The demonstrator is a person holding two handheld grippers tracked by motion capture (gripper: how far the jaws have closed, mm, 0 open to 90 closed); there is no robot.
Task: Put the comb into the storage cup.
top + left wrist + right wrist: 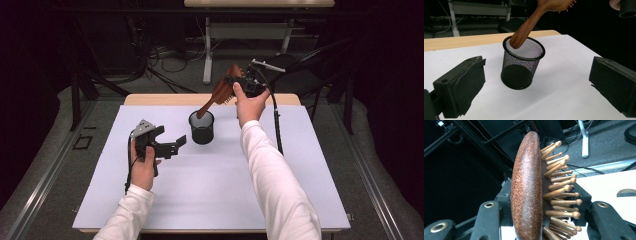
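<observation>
A brown wooden hairbrush [220, 92] hangs tilted above the table, its handle end dipping into a black mesh cup [201, 128]. My right gripper [235, 82] is shut on the brush's head; in the right gripper view the brush head [527, 192] and its wooden pins sit between the jaws. The cup [522, 65] stands upright on the white mat, with the brush handle [524, 31] resting inside its rim. My left gripper [175, 145] is held open just left of the cup, nothing between its pads [465, 85].
A white mat [210, 195] covers the wooden table [150, 99]. Behind the table are a desk leg [207, 55], cables on the floor and dark stands at both sides. A black cable [276, 125] trails from the right gripper.
</observation>
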